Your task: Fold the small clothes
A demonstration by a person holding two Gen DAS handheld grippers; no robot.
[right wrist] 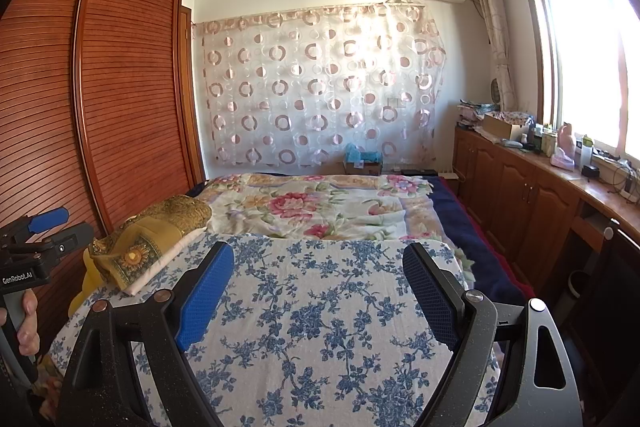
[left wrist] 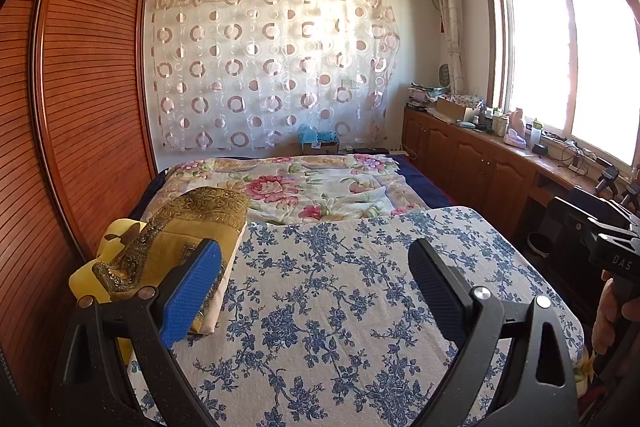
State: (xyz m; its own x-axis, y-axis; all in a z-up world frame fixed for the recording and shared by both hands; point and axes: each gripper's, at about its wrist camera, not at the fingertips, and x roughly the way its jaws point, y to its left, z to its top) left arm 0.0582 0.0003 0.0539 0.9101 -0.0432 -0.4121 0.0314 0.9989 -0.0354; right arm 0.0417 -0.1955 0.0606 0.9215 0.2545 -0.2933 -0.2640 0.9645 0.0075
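A folded yellow-gold garment with brocade trim (left wrist: 188, 239) lies on the left side of a blue-and-white flowered cloth (left wrist: 340, 307) that covers the near end of the bed; it also shows in the right wrist view (right wrist: 148, 247). My left gripper (left wrist: 316, 291) is open and empty, held above the flowered cloth, its left finger in front of the garment's edge. My right gripper (right wrist: 318, 295) is open and empty above the same cloth (right wrist: 320, 327), to the right of the garment. Each gripper's body shows at the edge of the other's view.
A pink flowered quilt (left wrist: 320, 187) covers the far bed. A slatted wooden wardrobe (left wrist: 88, 87) stands on the left. Low wooden cabinets (left wrist: 480, 163) with clutter on top run under the window on the right. A yellow cushion (left wrist: 92, 283) lies beside the garment.
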